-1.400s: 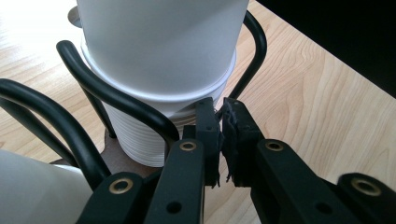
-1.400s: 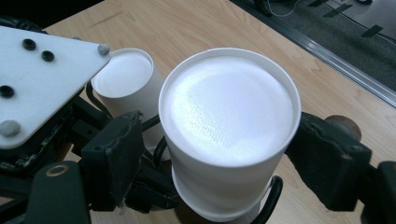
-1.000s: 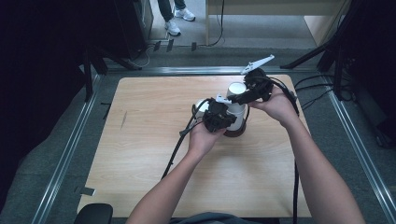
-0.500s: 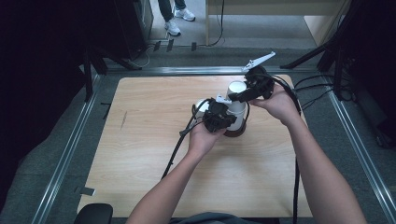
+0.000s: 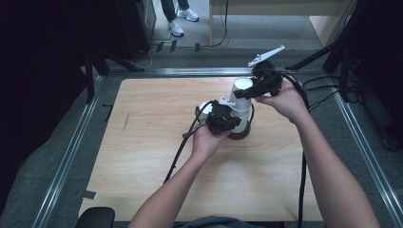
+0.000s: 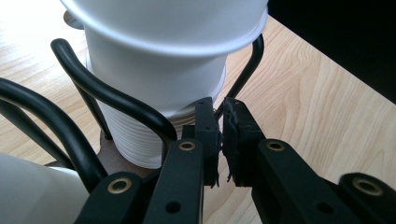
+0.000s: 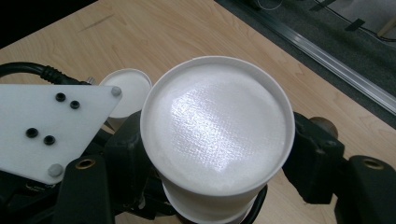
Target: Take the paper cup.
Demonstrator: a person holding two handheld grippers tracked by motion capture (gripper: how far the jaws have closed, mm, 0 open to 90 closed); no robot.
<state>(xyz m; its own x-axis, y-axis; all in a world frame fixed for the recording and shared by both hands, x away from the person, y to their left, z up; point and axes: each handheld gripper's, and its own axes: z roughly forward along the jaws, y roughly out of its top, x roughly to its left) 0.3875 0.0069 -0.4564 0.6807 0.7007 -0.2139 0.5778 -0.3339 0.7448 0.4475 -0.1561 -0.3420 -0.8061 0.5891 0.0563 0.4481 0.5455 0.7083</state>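
High view: right gripper point(image 5: 243, 91) grips the top cup point(image 5: 242, 89) of the stack while the clenched left gripper point(image 5: 236, 119) pins the wire holder point(image 6: 112, 95); next, lift straight up.

Upside-down white cup point(image 5: 242, 91) atop stack point(image 5: 240, 116)

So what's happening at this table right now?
A person works two handheld grippers at a cup stack in a black wire holder on the table. The right gripper grips the top cup, upside down, lifted partly off the stack. The left gripper is clamped on the holder's wire, steadying it.
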